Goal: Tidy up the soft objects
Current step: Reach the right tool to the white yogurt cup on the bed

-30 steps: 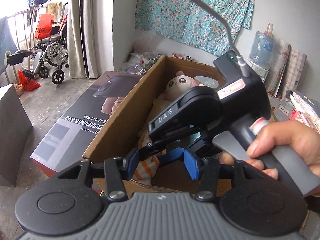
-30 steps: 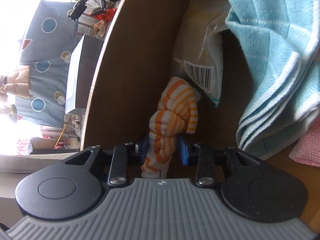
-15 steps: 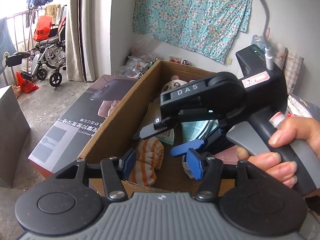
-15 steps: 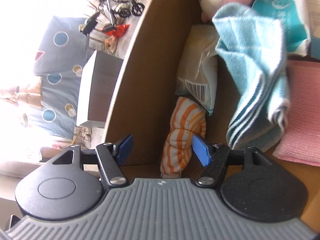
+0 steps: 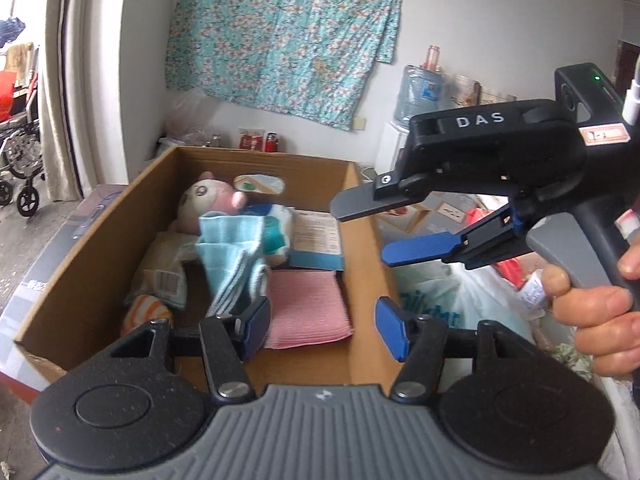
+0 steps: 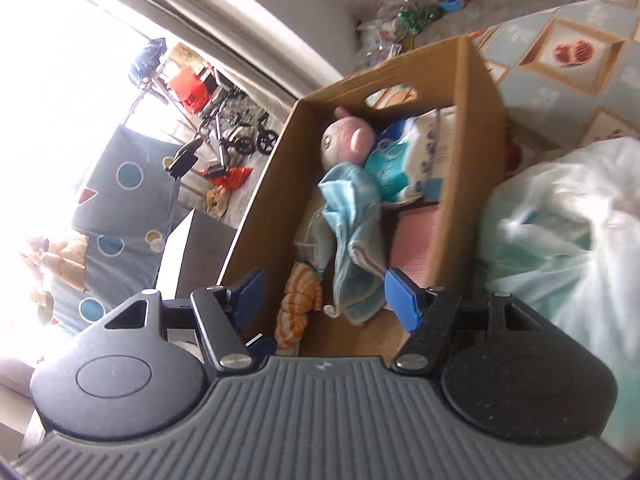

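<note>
An open cardboard box (image 5: 82, 244) (image 6: 476, 128) holds soft things: an orange-striped sock (image 5: 146, 312) (image 6: 300, 304) in its near left corner, a blue towel (image 5: 234, 256) (image 6: 352, 232), a pink plush toy (image 5: 208, 200) (image 6: 346, 142), a pink cloth (image 5: 306, 304) (image 6: 416, 236) and tissue packs (image 5: 276, 226) (image 6: 408, 156). My right gripper (image 6: 324, 296), also in the left wrist view (image 5: 384, 228), is open and empty, raised above the box's right side. My left gripper (image 5: 320, 328) is open and empty, above the box's near edge.
A white plastic bag (image 5: 460, 300) (image 6: 560, 232) lies right of the box. A dark printed carton (image 5: 24, 280) lies left of it. A wheelchair (image 5: 16, 160) stands by the curtain. A water bottle (image 5: 420, 92) stands at the back wall.
My right gripper opened, let go of the orange-striped sock in the box's corner, and rose out of the box to the right. My left gripper view swung right.
</note>
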### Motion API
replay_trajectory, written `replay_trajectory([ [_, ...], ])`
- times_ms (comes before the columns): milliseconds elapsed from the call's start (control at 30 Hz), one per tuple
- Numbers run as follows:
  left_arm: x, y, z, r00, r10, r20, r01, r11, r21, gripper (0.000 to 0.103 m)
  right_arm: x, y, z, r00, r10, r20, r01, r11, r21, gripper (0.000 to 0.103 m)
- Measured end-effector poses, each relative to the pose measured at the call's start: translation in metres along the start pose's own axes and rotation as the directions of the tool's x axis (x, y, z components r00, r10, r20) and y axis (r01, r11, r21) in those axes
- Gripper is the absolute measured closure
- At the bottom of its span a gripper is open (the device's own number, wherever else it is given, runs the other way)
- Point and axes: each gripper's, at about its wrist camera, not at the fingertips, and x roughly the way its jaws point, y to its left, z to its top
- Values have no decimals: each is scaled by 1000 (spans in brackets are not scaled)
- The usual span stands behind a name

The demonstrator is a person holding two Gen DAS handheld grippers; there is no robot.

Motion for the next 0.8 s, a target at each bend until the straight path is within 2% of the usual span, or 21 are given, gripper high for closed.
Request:
replay_trajectory([
  [100, 13, -31, -1, 998, -70, -8, 70, 997, 39, 43, -47, -29, -6, 993, -82, 86, 84, 996, -17, 37],
  [200, 27, -62, -1, 990, -137, -12, 138, 988, 76, 44, -89, -58, -13, 965, -200, 168, 208, 978, -28, 37],
  [300, 42, -93, -2, 980, -198, -16, 199, 974, 105, 44, -119, -90, -20, 911, -342, 232, 358, 933, -28, 36],
  [367, 52, -111, -2, 971, -237, -21, 237, 964, 116, 44, -132, -114, -25, 871, -427, 243, 444, 896, -16, 36],
  [467, 66, -137, -8, 962, -269, -37, 271, 953, 133, 44, -138, -148, -29, 840, -494, 224, 505, 863, 9, 36],
  [600, 79, -157, -15, 960, -276, -54, 281, 950, 136, 47, -136, -189, -25, 800, -562, 209, 571, 821, 20, 36],
  [800, 91, -157, -15, 970, -236, -63, 242, 963, 120, 51, -107, -222, -2, 774, -607, 177, 621, 783, -31, 38],
])
